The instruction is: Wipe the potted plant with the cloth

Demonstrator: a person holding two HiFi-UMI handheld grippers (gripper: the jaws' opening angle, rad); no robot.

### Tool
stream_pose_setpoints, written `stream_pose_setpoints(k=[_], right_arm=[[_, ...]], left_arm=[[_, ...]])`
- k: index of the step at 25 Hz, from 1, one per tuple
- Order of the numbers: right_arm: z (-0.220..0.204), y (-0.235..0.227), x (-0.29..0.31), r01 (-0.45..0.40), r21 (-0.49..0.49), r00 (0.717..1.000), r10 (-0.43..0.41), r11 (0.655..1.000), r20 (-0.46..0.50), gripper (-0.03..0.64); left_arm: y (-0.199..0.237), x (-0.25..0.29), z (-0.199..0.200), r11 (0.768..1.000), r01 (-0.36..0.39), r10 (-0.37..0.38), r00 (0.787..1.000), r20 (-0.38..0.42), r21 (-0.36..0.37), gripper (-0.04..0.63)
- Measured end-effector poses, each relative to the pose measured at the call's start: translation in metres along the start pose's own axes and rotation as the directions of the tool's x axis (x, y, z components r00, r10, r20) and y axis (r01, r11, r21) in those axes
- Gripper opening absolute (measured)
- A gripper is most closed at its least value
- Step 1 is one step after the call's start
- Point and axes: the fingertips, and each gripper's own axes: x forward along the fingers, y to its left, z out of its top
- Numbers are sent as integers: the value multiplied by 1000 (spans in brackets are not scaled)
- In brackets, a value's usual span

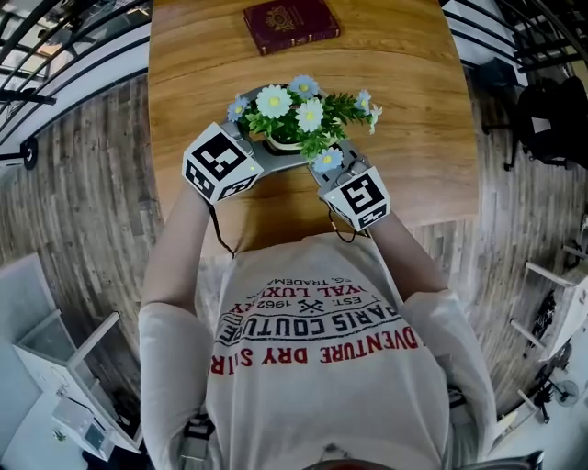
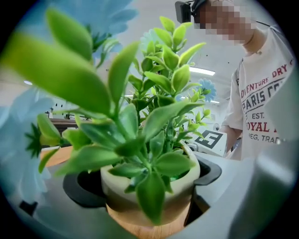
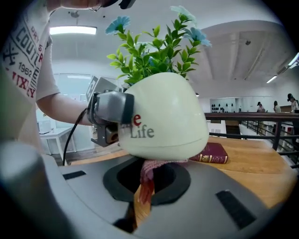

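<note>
A small potted plant (image 1: 299, 115) with blue and white flowers stands on the wooden table (image 1: 413, 110). Its cream pot (image 2: 149, 186) sits between the jaws of my left gripper (image 1: 272, 156), which is shut on it just above the table. In the right gripper view the pot (image 3: 163, 116) fills the middle, printed "Life". My right gripper (image 3: 147, 186) is shut on a pink and red cloth (image 3: 150, 170), and the cloth touches the lower side of the pot. In the head view the right gripper (image 1: 333, 167) lies at the plant's near right.
A dark red book (image 1: 290, 23) lies at the table's far edge, behind the plant. Metal railings (image 1: 55, 46) run along both far sides over a wood-plank floor. White furniture (image 1: 64, 367) stands at the lower left.
</note>
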Motion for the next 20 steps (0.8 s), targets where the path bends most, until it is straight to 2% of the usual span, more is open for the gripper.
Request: stream_pose_setpoints(k=[3,11,20], right_arm=[[-2,11,0,-30,32,1000,30,999,10,35],[-7,10,-10,-39,63,999,39,997,0,35],[-24,-19,-35,22,76,999,-20,997,-33,35]], left_arm=[[2,-4,-2,1000,-10,10,1000,3,0,529],[3,-1,-6,1000,-8,8,1000,12,-10,529],[1,1,-26,1000,-12,13,999,-33,23,529]])
